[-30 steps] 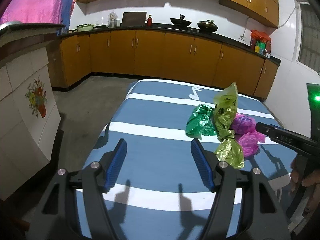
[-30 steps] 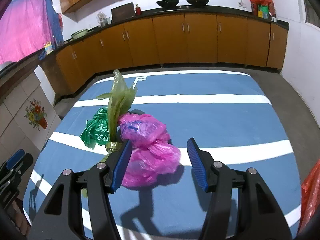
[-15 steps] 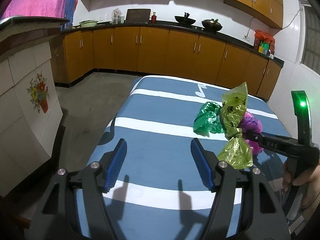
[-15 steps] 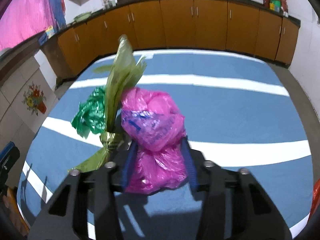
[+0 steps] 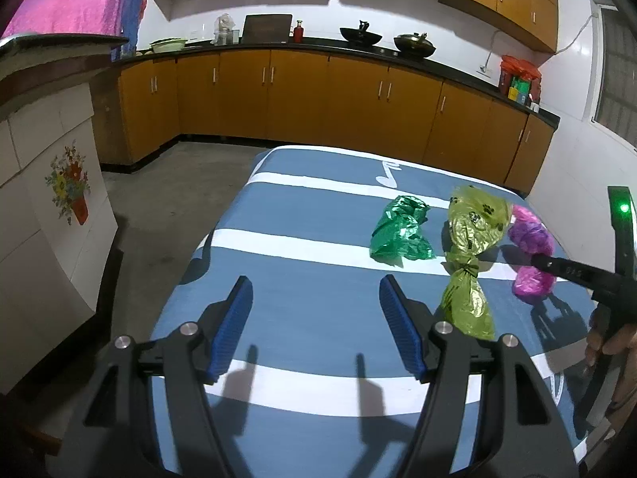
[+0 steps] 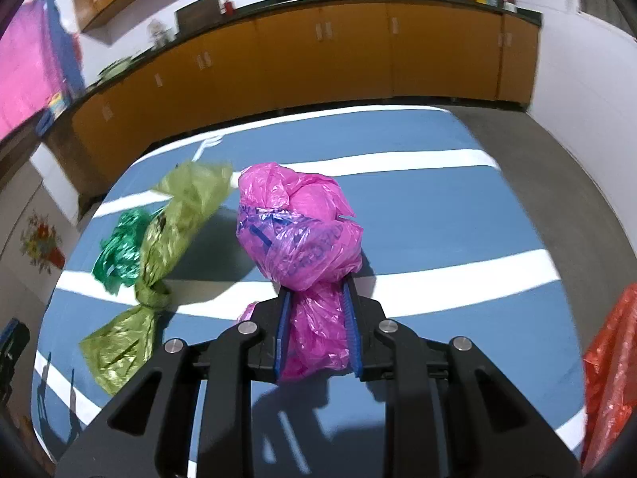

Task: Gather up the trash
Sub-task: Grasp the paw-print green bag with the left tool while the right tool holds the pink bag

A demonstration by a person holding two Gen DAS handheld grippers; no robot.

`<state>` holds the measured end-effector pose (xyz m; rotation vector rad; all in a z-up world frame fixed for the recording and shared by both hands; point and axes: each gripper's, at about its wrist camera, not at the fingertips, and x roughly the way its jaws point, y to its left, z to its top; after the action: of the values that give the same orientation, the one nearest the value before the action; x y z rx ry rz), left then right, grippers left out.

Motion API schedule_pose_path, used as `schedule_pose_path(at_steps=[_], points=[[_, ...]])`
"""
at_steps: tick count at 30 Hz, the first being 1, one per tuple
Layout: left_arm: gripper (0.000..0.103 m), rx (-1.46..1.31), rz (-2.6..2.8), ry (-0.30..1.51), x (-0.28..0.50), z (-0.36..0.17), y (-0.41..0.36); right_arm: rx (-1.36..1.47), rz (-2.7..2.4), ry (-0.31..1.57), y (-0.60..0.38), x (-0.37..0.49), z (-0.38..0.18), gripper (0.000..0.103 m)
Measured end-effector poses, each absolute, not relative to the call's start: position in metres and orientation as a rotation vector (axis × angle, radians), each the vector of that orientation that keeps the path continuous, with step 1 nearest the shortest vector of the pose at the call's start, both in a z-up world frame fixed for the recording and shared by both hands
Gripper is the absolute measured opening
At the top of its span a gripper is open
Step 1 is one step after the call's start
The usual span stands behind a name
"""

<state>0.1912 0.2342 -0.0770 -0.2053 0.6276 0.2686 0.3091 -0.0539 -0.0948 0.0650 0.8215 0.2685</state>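
A blue, white-striped table (image 5: 310,310) stands in a kitchen of orange cabinets (image 5: 302,95). The right claw (image 6: 316,332) is closing on the pink bag (image 6: 302,239); the left claw (image 5: 316,330) is spread, empty.

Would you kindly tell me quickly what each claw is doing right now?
Left claw: open, empty.
Right claw: closing on the pink bag, pads pressing it.

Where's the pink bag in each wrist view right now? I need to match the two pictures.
Left wrist: pink bag at far right on the blue cloth, the right gripper reaching onto it.
Right wrist: pink bag centre frame, lower part between the closing blue pads.
Shared landmark: the knotted yellow-green bag, just left of the pink one in both views.
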Motion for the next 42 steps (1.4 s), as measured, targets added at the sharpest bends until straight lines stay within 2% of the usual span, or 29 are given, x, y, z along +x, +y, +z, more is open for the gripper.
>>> schedule_pose_path(at_steps=[14,22,25,30,42], points=[[0.065,-0.185,0.206,0.635,0.207,-0.07,0.21,0.053,0.205,0.77,-0.081,0.298,-0.086,0.024],[0.065,-0.113,0.084,0.642,0.255,-0.055,0.155,0.052,0.173,0.774,-0.093,0.299,-0.088,0.024],[0.064,-0.075,0.065,0.684,0.277,-0.065,0.136,0.05,0.169,0.777,-0.097,0.298,-0.09,0.024],[0.054,-0.063,0.066,0.797,0.305,-0.091,0.124,0.045,0.17,0.785,-0.099,0.3,-0.091,0.024],[0.053,-0.079,0.071,0.856,0.322,-0.112,0.124,0.047,0.205,0.814,-0.098,0.311,-0.097,0.026]])
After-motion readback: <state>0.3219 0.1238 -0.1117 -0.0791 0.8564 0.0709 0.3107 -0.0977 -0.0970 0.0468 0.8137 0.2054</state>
